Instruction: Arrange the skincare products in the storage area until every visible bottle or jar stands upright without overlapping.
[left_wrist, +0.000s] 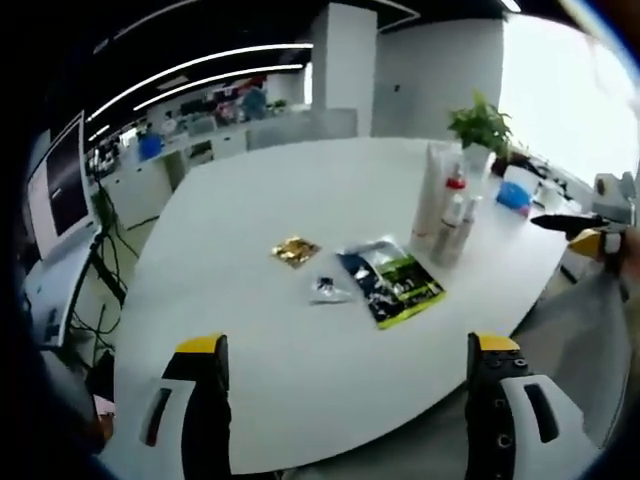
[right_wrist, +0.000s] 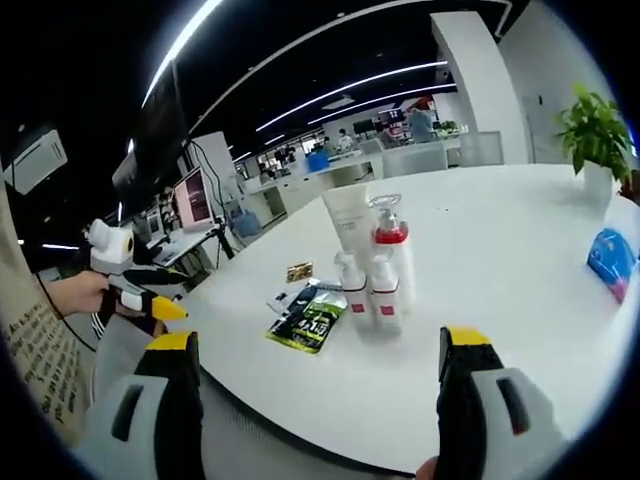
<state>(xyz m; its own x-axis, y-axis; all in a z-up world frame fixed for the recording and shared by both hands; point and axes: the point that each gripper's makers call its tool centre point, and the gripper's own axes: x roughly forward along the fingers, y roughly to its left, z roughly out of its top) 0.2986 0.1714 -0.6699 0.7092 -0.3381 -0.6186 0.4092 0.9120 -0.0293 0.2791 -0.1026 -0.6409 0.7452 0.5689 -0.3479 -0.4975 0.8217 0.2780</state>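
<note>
Bottles (right_wrist: 372, 265): we see them upright, close together on the table (right_wrist: 500, 300).
Packets (left_wrist: 392, 283): flat, near them.
Jaws: ours spread, holding nothing, ready.

I see white bottles (right_wrist: 372, 285) with red trim, a green-and-black sachet (right_wrist: 311, 325), a gold packet (left_wrist: 295, 250), white counter (left_wrist: 300, 330).

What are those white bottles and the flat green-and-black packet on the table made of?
The white bottles with red bands look like smooth plastic: opaque with an even, soft sheen, though glass can't be ruled out. The flat green-and-black packet looks like glossy foil or plastic film, since it lies thin and catches glints. The white table looks like smooth laminate.
</note>
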